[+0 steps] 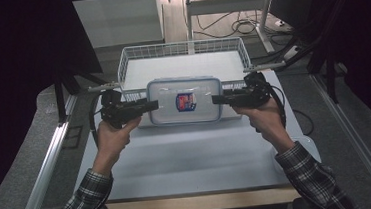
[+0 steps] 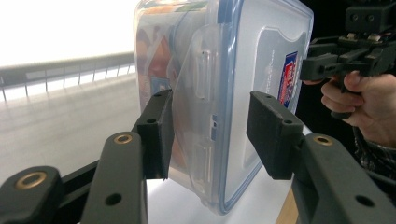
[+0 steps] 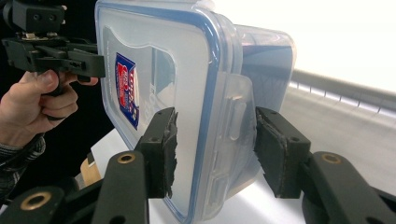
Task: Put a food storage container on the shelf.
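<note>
A clear plastic container (image 1: 185, 109) with a blue-rimmed lid and a red and blue label hangs level above the white table (image 1: 187, 154), just in front of a wire basket (image 1: 125, 59). My left gripper (image 1: 154, 106) is shut on its left end, and my right gripper (image 1: 216, 100) is shut on its right end. In the left gripper view the container (image 2: 224, 70) sits between my black pads (image 2: 161, 135), over its side latch. In the right gripper view the container (image 3: 196, 74) is clamped the same way between the pads (image 3: 163, 149).
The white wire basket stands at the table's far edge with a bare bottom. Metal rails (image 1: 43, 171) run along both sides of the table. Cables (image 1: 242, 27) lie on the floor behind, and dark curtains hang at left and right.
</note>
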